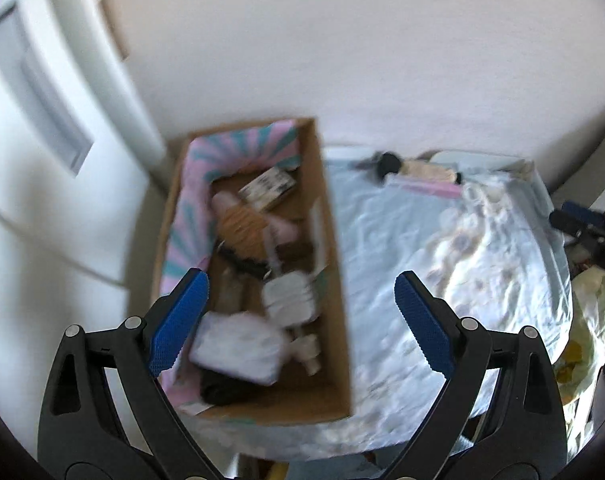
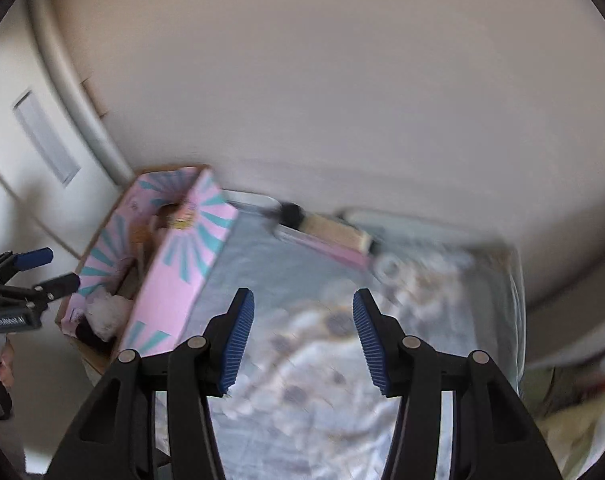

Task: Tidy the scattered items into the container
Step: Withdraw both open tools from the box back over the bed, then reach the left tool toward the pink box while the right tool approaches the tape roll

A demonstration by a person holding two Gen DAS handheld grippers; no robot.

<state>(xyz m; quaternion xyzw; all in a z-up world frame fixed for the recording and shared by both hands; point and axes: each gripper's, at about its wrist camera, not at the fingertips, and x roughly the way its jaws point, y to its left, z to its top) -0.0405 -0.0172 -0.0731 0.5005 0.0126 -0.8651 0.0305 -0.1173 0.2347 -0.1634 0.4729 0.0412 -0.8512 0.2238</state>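
An open cardboard box [image 1: 334, 320] with pink and teal outer walls [image 2: 182, 264] stands at the table's left end, holding several items: white packets, a brush, a small carton. My left gripper [image 1: 300, 300] is open and empty above the box's near end. My right gripper [image 2: 303, 320] is open and empty above the table's middle. A black-capped beige bottle [image 1: 418, 170] and a pink flat item [image 1: 430, 188] lie at the far table edge by the wall, also in the right wrist view [image 2: 334, 232].
The table is covered with a shiny pale plastic sheet [image 1: 442, 280] over a patterned cloth. A white wall stands behind, a white door [image 1: 42, 120] at left. Bags and clutter lie off the table's right edge [image 1: 586, 320].
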